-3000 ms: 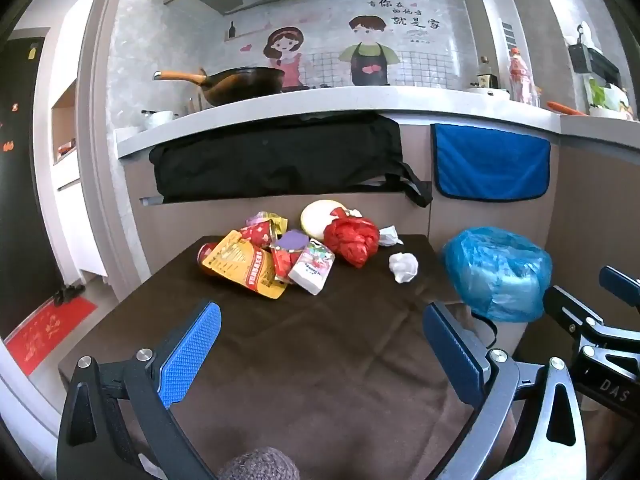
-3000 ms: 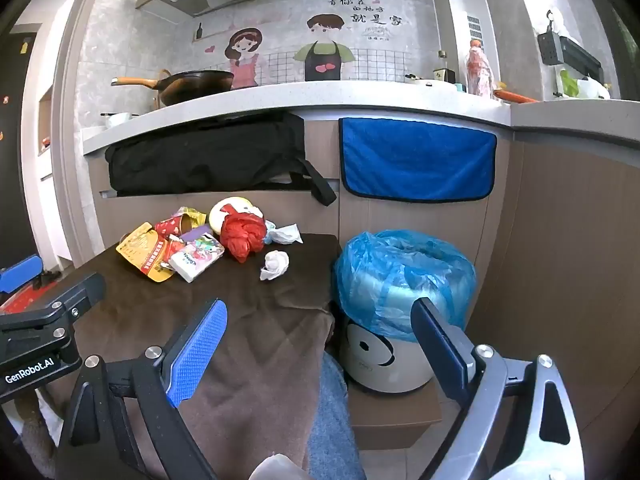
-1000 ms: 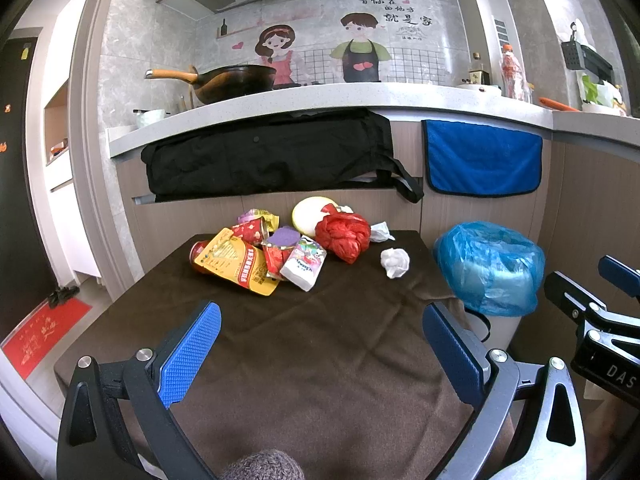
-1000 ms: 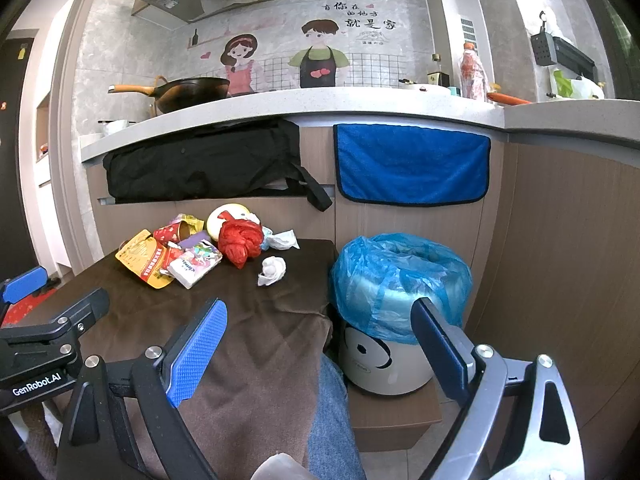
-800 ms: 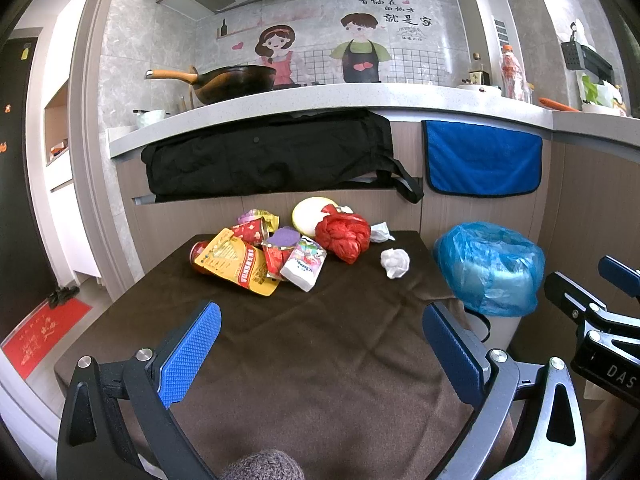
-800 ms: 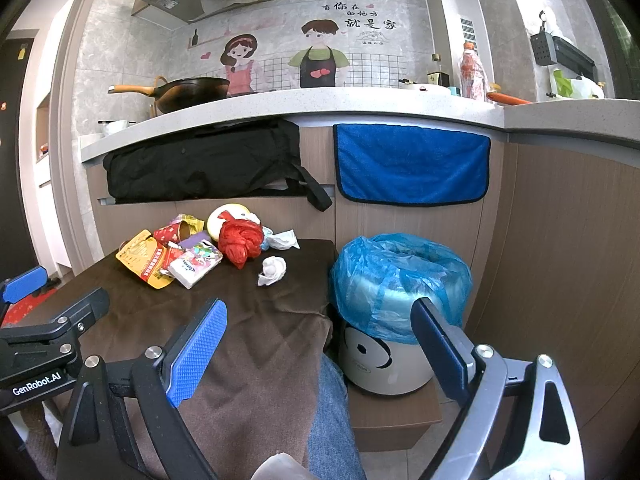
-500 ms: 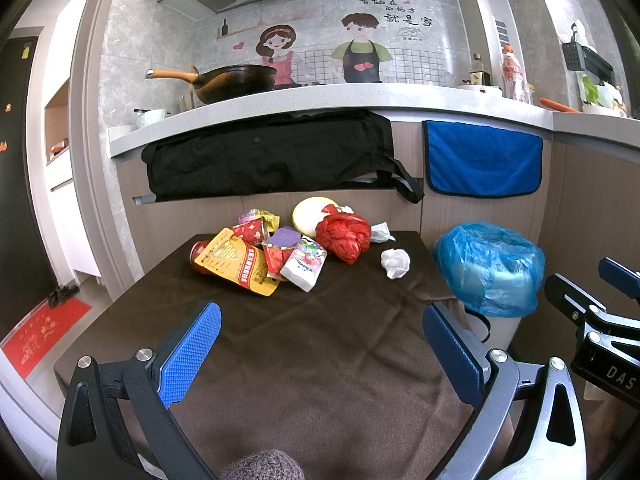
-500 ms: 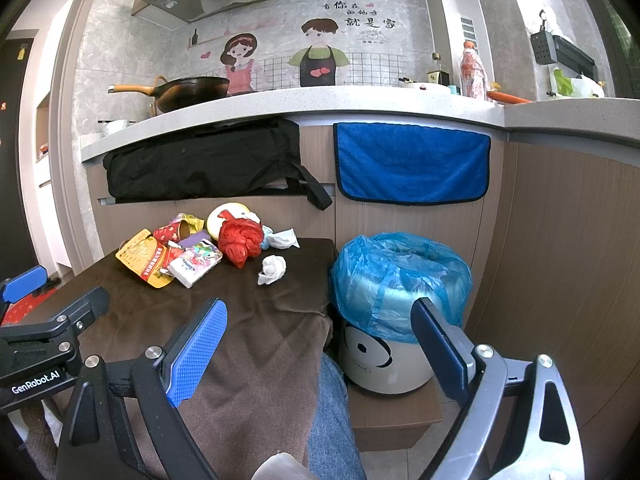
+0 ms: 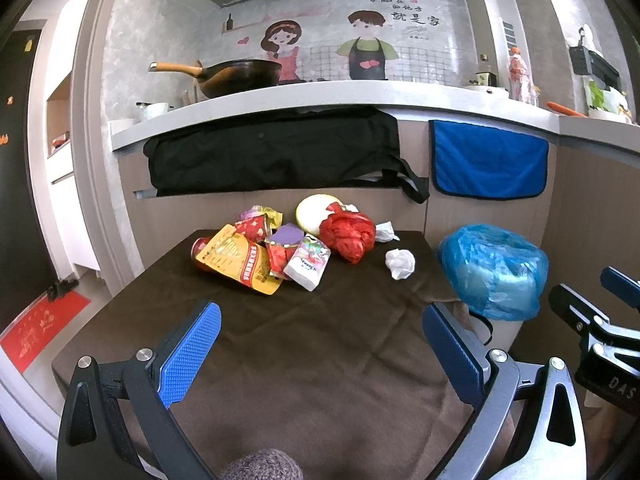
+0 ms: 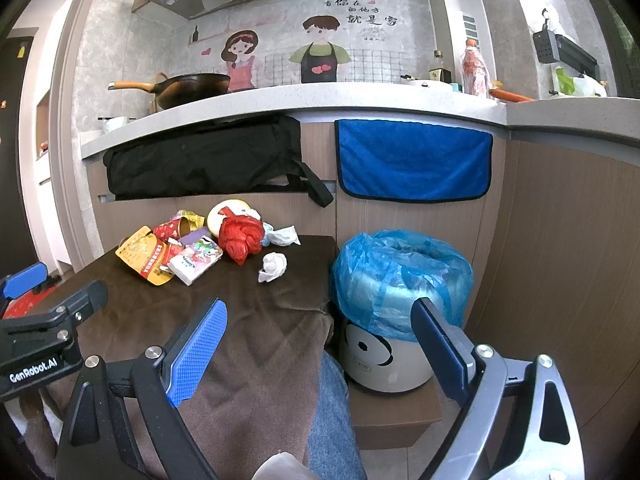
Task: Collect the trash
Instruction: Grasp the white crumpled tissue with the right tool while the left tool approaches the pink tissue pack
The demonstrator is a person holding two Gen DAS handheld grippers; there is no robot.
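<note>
A pile of trash lies at the far side of the brown-clothed table (image 9: 320, 344): a yellow pouch (image 9: 236, 260), a white wrapper (image 9: 307, 266), a red plastic bag (image 9: 348, 236) and a crumpled white tissue (image 9: 400, 263). A white bin lined with a blue bag (image 10: 400, 272) stands right of the table. My left gripper (image 9: 320, 344) is open and empty above the table's near part. My right gripper (image 10: 316, 344) is open and empty, hovering over the table's right edge beside the bin.
A kitchen counter (image 9: 320, 96) with a wok (image 9: 236, 74) runs behind the table. A black bag (image 9: 272, 152) and a blue towel (image 9: 488, 160) hang from it. A wooden panel (image 10: 560, 260) stands right of the bin. A jeans-clad leg (image 10: 332, 420) shows below.
Over three seconds both grippers drew back and rose slightly. In the last second nothing has visibly moved.
</note>
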